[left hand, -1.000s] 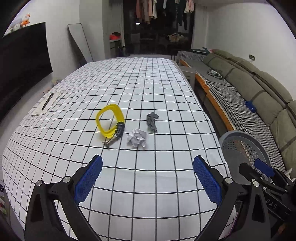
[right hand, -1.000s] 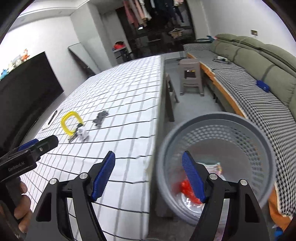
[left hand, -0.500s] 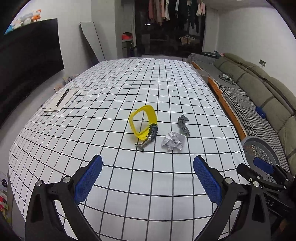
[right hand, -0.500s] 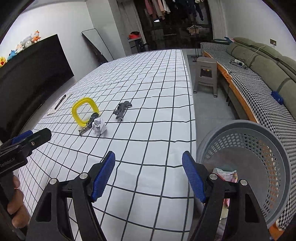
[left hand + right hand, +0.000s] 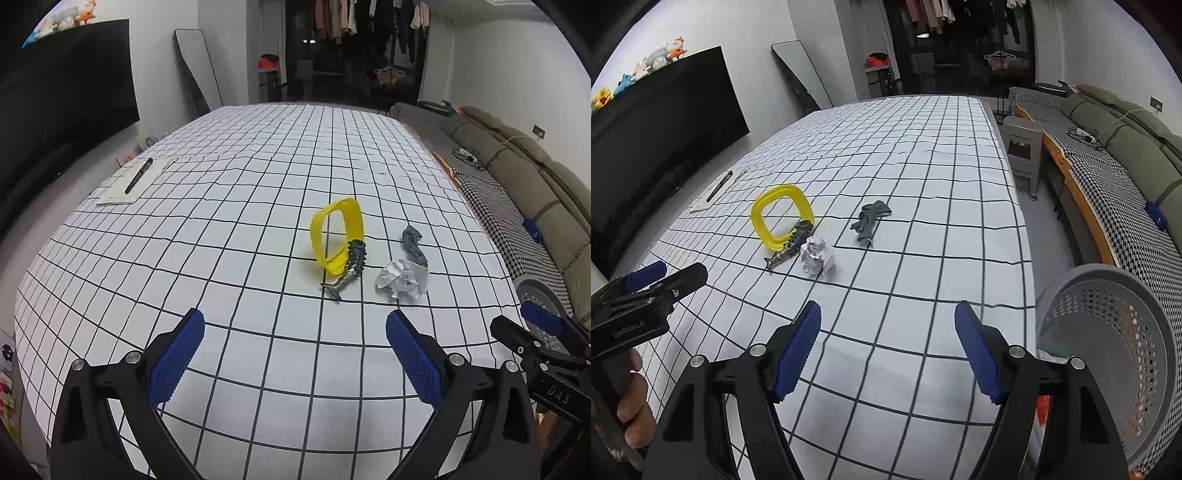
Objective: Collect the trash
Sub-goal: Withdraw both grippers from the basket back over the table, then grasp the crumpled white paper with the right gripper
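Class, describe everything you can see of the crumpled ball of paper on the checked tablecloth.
The crumpled paper ball is white with grey creases and a little dark print on one fold. It looks like thin paper, squeezed into a rough lump. It lies on the checked tablecloth, close beside the dark toy fish and near the grey crumpled scrap; whether it touches either I cannot tell. No fingers are on it.

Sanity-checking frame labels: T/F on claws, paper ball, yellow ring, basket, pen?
1. Both claws are open and empty. True: left claw, right claw.
2. The paper ball is in the basket. False: it lies on the table.
3. The yellow ring lies flat. False: it stands on edge, with a dark fish-shaped toy against it.
4. The basket is beside the table's right edge. True.
5. A pen lies on paper at far left. True.
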### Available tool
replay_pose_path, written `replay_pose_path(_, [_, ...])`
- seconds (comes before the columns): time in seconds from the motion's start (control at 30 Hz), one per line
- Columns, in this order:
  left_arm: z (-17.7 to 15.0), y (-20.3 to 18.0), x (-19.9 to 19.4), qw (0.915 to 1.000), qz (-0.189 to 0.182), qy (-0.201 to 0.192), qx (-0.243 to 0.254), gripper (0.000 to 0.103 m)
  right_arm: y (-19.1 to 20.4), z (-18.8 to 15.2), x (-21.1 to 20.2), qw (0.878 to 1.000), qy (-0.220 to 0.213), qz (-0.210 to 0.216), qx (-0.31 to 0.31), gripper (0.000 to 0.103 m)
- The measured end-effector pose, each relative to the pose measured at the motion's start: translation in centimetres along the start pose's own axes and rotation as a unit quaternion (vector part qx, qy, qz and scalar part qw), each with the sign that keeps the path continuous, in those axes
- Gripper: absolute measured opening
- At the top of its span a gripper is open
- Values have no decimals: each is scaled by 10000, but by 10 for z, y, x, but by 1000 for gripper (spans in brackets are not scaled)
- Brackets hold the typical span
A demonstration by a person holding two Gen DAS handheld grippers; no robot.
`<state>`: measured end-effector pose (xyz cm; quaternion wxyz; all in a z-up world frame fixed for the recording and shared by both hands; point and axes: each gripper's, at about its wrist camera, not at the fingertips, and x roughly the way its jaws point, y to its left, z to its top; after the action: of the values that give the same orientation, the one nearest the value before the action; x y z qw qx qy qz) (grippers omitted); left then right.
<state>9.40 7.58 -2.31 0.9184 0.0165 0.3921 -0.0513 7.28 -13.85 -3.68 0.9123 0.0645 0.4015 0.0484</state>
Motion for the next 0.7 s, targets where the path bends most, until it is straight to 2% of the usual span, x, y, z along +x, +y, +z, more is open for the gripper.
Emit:
replay_pose_path(0.4, [-3,35,23,9992,264,193,-228,97,53,31,59,9964,339,180,-759,72])
replay_pose_path(0.7, [-6,51,36,9982,280,343,-402,97,66,43,99,9938,604,108,-924,71])
